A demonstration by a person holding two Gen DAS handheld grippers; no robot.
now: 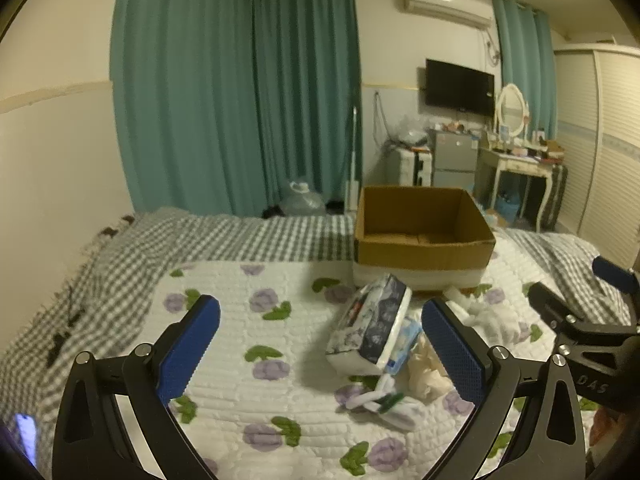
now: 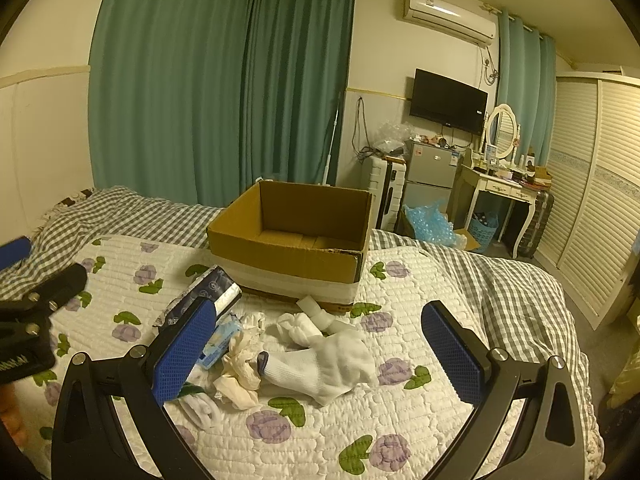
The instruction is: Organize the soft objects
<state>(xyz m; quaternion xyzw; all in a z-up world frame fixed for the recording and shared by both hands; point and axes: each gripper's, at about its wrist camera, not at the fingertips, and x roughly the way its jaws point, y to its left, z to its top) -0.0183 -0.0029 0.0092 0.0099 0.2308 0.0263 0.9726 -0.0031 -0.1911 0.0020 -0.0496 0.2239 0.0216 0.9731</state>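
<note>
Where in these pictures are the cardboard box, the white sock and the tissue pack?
cardboard box (image 2: 280,260), right wrist view, on its front outer wall.
white sock (image 2: 336,364), right wrist view, on its foot part.
tissue pack (image 1: 372,320), left wrist view, on its printed wrapper.

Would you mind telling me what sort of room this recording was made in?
Most likely a lived-in bedroom: a bed with a floral quilt, a dressing table with an oval mirror, and a louvred wardrobe.

The bed (image 2: 500,292) wears a grey-checked cover under a white quilt (image 2: 400,412) with purple flowers. On the quilt sit an open cardboard box (image 2: 288,256) and — just before it — a tissue pack (image 1: 370,326), white socks (image 2: 332,364) and crumpled cream cloth (image 2: 240,364).
</note>
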